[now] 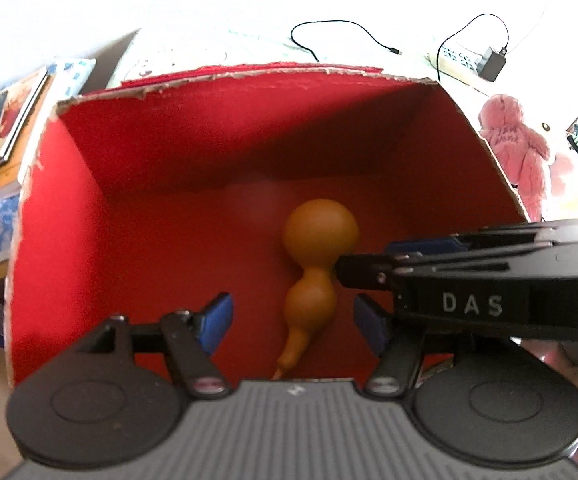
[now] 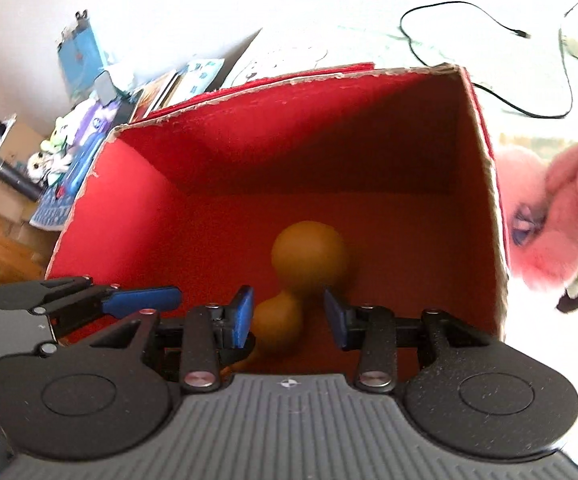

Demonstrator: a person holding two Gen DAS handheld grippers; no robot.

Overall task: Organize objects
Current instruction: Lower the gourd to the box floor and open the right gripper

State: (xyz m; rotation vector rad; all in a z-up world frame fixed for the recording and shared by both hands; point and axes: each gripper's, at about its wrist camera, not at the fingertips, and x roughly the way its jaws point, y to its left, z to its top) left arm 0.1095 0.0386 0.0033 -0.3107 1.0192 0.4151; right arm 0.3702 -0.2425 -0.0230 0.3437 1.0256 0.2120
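One gourd [image 1: 315, 264] lies on the floor of the red box [image 1: 137, 168], near its front wall, stem toward the cameras. Two grippers hang over the box's front edge, both spread wide and empty: left gripper [image 1: 293, 322], right gripper [image 2: 289, 318]. One pink plush [image 1: 517, 148] lies beyond the box's right wall. Only the right view shows the toy pile [image 2: 69, 148] beyond the left wall.
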